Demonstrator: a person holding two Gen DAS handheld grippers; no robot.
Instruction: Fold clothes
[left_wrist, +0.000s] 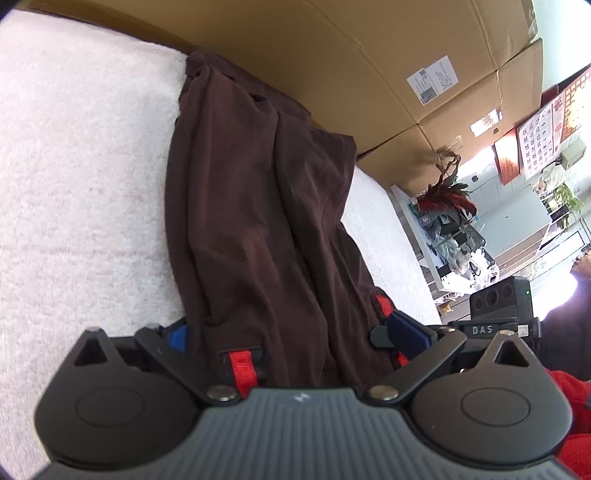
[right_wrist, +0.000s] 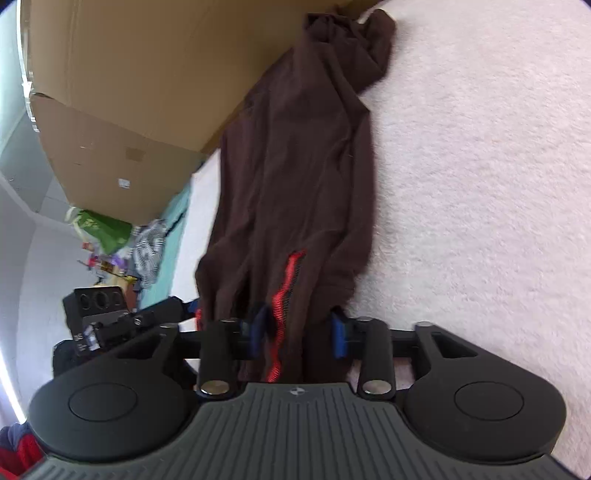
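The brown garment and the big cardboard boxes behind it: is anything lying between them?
Nothing shows there. In the left wrist view the brown garment runs across the white fleecy cover right up to the cardboard boxes.

Both wrist views sit low and close, looking forward along their fingers. Both share the brown garment (left_wrist: 258, 221), centre frame, white fleece surface (left_wrist: 74, 184) and cardboard box (left_wrist: 332, 55) along the top. Each sees the other gripper at frame edge.
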